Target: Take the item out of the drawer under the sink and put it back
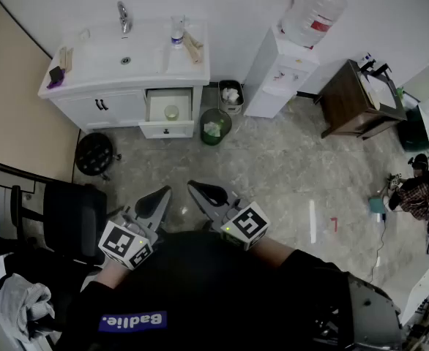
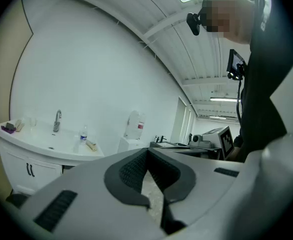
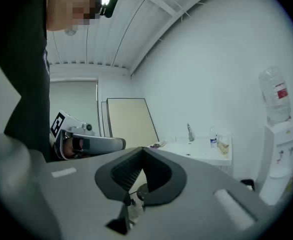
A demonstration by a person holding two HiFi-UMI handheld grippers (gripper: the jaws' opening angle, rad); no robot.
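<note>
1. Gripper state. I read the left gripper [image 2: 146, 153] in its own view: the jaws are together at the tips, with nothing between them. The right gripper [image 3: 142, 150] reads the same: tips meeting, nothing clamped.

2. Gripper position. In the head view, I see the left gripper [image 1: 163, 192] and the right gripper [image 1: 194, 187] low in the frame, close to the person's body. They sit side by side over the marbled floor [image 1: 273, 167], and both point toward the sink cabinet [image 1: 112, 108]. Both are well apart from it.

3. Task item. The drawer [image 1: 176, 129] under the sink stands open, to the right of the cabinet doors. A small, round, pale item [image 1: 171, 112] lies inside it on the drawer bottom. I cannot tell what the item is at this range.

4. Surroundings.
- A faucet [image 1: 124, 17] and a water bottle [image 1: 177, 31] stand on the sink top.
- A green bin [image 1: 214, 126] stands on the floor just beside the open drawer.
- A water dispenser [image 1: 277, 72] stands to the right of the cabinet, against the wall.
- A black stool [image 1: 95, 154] stands below the cabinet doors.
</note>
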